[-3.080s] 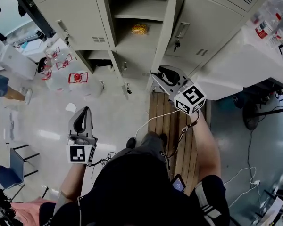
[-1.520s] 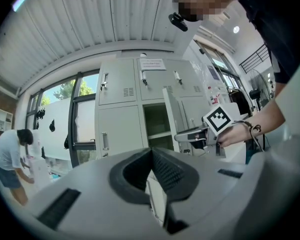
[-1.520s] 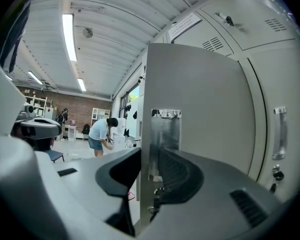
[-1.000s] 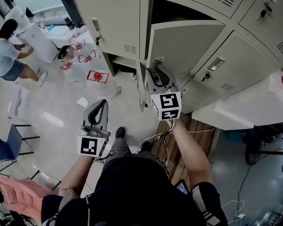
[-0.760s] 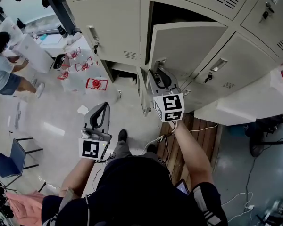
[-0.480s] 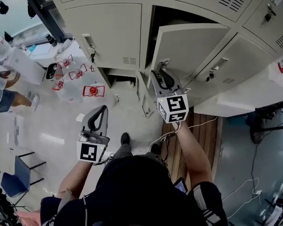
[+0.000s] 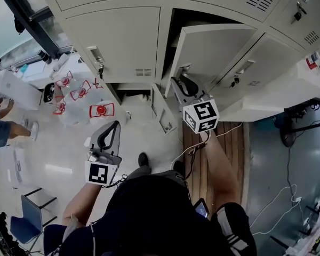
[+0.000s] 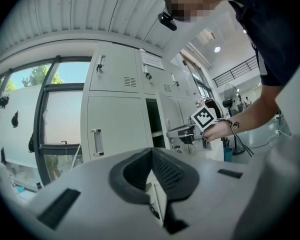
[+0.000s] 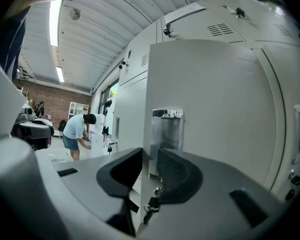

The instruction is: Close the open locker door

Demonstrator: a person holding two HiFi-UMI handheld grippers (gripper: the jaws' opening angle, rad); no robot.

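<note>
The locker door [image 7: 216,49] is standing part-way open in the middle of the grey locker bank [image 7: 117,31], with a dark gap showing along its left edge and its free edge swinging toward the near side. The right gripper [image 7: 178,81] is reaching to that free left edge. In the right gripper view its jaws are sitting one on each face of the edge, apparently pinching it just below the metal latch plate [image 9: 166,131], where a bunch of keys [image 9: 151,204] is hanging. The left gripper [image 7: 115,125] is hovering farther left, well apart from the lockers, its jaws closed tip to tip on nothing.

A white label strip [image 9: 184,11] is running along the locker above the door, but its print is too small to read. Clear bags [image 7: 100,110] with red printing are lying on the floor at the left, their wording illegible. Black-and-white square markers [image 7: 201,116] are showing on the grippers' cubes.
</note>
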